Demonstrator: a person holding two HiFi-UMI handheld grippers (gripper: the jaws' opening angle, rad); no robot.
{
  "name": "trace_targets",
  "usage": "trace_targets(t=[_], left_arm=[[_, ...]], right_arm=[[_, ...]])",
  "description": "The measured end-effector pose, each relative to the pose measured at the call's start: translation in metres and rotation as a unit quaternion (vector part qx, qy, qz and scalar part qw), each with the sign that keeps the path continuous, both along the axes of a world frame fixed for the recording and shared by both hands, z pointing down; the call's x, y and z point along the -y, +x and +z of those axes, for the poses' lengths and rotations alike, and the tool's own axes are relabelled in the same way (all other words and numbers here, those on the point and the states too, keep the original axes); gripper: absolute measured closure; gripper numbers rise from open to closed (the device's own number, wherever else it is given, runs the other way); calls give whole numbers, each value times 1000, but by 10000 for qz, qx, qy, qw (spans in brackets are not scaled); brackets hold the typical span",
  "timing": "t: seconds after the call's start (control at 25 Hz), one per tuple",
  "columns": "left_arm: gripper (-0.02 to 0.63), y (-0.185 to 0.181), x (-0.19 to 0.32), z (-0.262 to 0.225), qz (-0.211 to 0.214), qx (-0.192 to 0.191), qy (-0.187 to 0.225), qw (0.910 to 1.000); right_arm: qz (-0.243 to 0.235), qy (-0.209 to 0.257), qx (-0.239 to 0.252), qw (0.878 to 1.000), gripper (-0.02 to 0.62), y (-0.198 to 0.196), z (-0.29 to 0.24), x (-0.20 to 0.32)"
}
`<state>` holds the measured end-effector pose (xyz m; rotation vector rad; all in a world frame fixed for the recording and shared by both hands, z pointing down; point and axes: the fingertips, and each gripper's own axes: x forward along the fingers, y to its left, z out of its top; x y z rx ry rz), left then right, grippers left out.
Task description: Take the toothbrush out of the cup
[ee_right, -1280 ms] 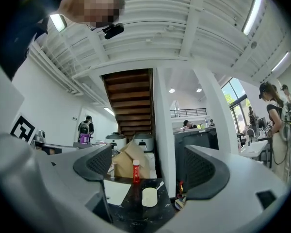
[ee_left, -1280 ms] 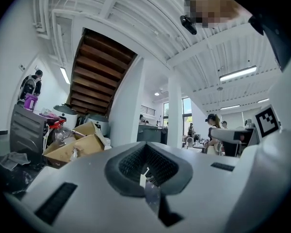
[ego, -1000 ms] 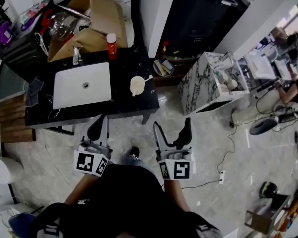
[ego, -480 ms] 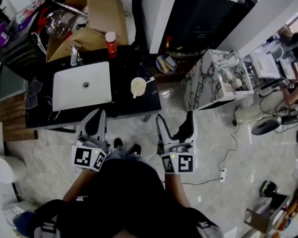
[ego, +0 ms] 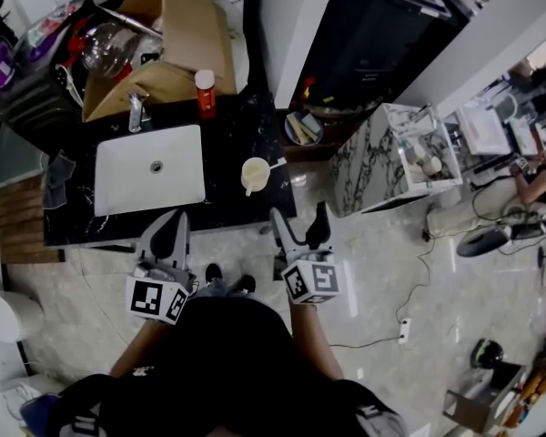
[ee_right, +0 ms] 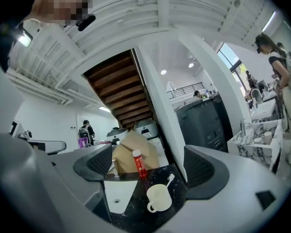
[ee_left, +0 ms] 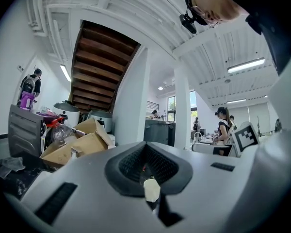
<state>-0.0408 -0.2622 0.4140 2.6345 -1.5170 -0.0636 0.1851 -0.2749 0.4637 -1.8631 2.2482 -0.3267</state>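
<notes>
gaping empty, the right tongs are being pointed at the cup with the toothbrush; the left tongs are being held closed.

Bare table lies open between the cup and its near edge; the basin lies left, and a red bottle stands far behind.

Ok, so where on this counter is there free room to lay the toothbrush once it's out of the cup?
Best is the bare stretch of black counter between the red bottle and the cup, right of the sink. Behind the sink it is crowded: the faucet and the cardboard box.
</notes>
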Motion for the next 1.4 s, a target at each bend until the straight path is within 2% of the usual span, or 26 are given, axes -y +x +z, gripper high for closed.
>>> trace_targets(t=[0.48,0.8,1.24,1.4], left_arm=[[603,-20,10,2,-353,32,5,9994],[603,-35,12,3,-634,70,-43,9980],[603,-39,17,10,-779,74,-116,9969],[603,-42,19,11,-830,89,-151,9964]], right_arm=[[-79,-807,405,9959,146,3,98,72],[-96,-1509,835,9850,146,6,171,113],[-183,-2018,1273,9710,147,6,218,149],[-272,-2172,1239,9679,164,3,226,152]])
